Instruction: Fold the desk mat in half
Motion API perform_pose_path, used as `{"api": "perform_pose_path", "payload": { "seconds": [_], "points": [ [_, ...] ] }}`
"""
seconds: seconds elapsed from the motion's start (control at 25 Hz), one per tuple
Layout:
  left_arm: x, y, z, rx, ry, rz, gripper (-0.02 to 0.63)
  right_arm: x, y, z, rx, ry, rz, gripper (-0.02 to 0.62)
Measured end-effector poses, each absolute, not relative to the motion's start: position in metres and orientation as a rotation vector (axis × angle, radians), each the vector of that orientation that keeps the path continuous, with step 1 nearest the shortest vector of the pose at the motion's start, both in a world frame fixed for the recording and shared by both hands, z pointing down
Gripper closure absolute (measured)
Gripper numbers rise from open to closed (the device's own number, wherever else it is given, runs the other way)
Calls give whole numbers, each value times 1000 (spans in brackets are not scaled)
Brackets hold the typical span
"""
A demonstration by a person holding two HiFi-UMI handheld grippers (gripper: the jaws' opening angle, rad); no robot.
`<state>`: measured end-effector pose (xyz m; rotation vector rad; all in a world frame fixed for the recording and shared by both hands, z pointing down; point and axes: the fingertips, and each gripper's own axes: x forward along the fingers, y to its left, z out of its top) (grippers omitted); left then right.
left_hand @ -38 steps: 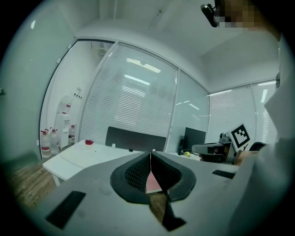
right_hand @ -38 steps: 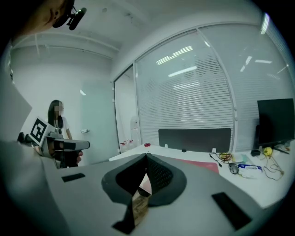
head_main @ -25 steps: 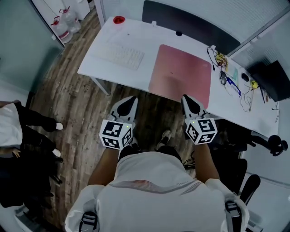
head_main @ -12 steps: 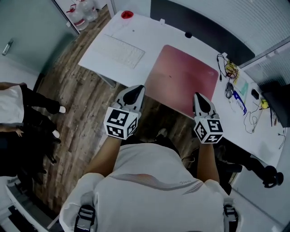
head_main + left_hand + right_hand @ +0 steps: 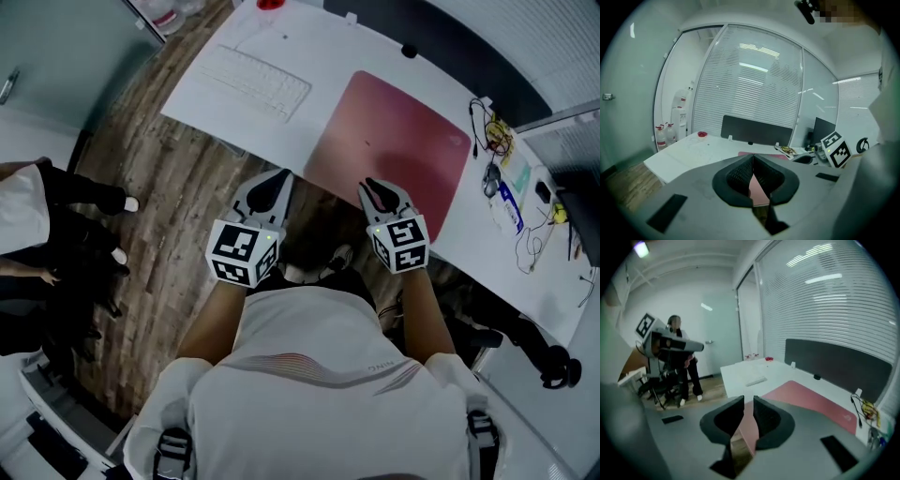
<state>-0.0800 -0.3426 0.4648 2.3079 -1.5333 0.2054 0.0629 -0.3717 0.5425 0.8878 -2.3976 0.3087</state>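
Observation:
The pink desk mat point(image 5: 398, 150) lies flat on the white desk point(image 5: 202, 103), and its near edge runs along the desk's front edge. My left gripper point(image 5: 279, 178) is shut with nothing in it, hovering just left of the mat's near left corner. My right gripper point(image 5: 372, 187) is at the mat's near edge; its jaws are opening with a narrow gap and nothing between them. In the left gripper view the tips point(image 5: 753, 157) meet in front of the mat point(image 5: 776, 155). In the right gripper view the parted tips point(image 5: 748, 401) frame the mat's point(image 5: 811, 399) near edge.
A white keyboard point(image 5: 253, 82) lies left of the mat and a red object point(image 5: 269, 4) sits at the far left corner. A dark panel point(image 5: 450, 47) backs the desk. Cables and small items point(image 5: 506, 178) clutter the right end. A person point(image 5: 37, 216) stands on the wood floor at left.
The right gripper has moved left along the mat's near edge and its jaws have parted. The left gripper stays shut by the near left corner. The head view has tilted.

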Motion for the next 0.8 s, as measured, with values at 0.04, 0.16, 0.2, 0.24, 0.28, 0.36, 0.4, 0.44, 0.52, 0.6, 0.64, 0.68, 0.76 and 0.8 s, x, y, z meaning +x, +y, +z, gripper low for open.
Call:
{"api": "perform_pose_path", "payload": {
  "seconds": [0.04,0.16,0.2,0.24,0.28,0.36,0.4,0.44,0.52,0.6,0.64,0.68,0.76,0.8],
  "points": [
    [-87,-340,468,2302,-1535,208,592,50,-369,555,842,-2360,271,475],
    [-113,-332,481,2267,-1534,212,592,13,-365,595,734,-2253,190,438],
    [-122,-329,485,2251,-1536,210,592,2,-364,610,707,-2216,167,429],
    [-131,-326,489,2235,-1541,207,592,-8,-364,624,684,-2175,142,420],
    [-139,-324,493,2219,-1548,202,592,-17,-365,637,664,-2134,114,409],
    [-156,-318,500,2180,-1564,191,592,-33,-365,661,634,-2060,54,402],
    [-164,-316,504,2157,-1569,182,592,-39,-365,671,621,-2029,30,399],
    [-171,-314,508,2132,-1572,168,592,-44,-365,682,610,-2001,14,397],
    [-183,-312,515,2087,-1577,143,592,-51,-365,699,590,-1958,-7,397],
    [-193,-310,518,2063,-1588,135,592,-55,-366,709,569,-1919,-52,398],
    [-197,-308,519,2055,-1594,132,592,-57,-367,712,559,-1900,-82,401],
    [-200,-305,519,2048,-1600,131,592,-59,-367,715,549,-1882,-109,403],
    [-206,-299,521,2034,-1613,135,592,-62,-366,722,535,-1846,-148,403],
    [-209,-297,522,2027,-1620,138,592,-62,-367,726,534,-1831,-162,403]
  ]
}}
